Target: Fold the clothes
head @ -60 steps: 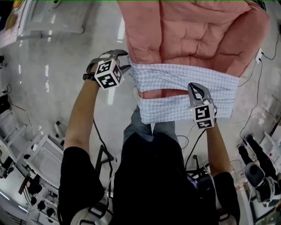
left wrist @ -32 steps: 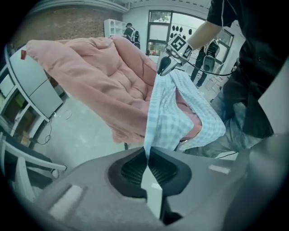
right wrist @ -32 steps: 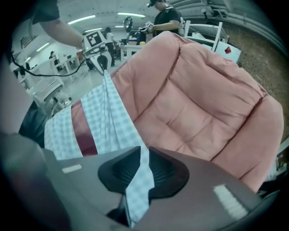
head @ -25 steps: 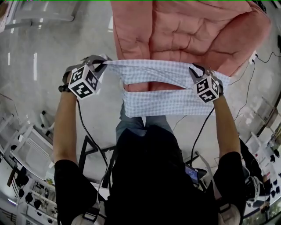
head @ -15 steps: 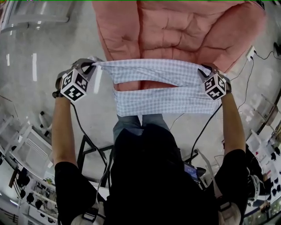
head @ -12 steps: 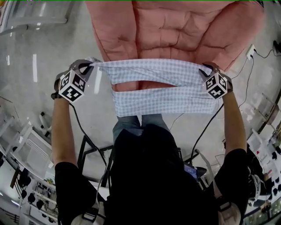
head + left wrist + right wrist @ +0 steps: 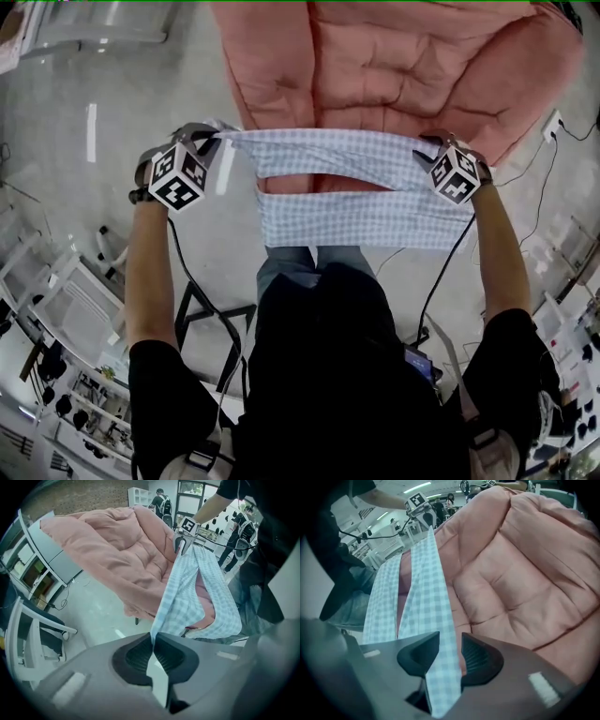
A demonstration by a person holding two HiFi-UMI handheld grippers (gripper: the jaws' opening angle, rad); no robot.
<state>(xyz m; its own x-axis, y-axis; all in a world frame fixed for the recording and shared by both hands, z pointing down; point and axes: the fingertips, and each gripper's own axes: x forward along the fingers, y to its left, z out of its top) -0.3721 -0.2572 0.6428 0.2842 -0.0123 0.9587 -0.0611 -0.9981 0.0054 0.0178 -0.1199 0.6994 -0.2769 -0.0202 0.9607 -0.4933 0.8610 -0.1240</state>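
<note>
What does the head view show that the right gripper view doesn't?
Only the head view: the person's right arm, and the marker cube on the right gripper. Only the right gripper view: that gripper's fingers close up, standing apart after just opening, with the checked cloth running loosely between them. Both: the pink quilt, the checked cloth stretched out, and the left gripper pinching its other end.

Both arms (image 7: 150,272) held out in front, grippers aimed steeply down.
Left gripper (image 7: 208,137) pinches the checked cloth (image 7: 328,150); right gripper (image 7: 433,145) jaws have just been opening, cloth loose between them.
</note>
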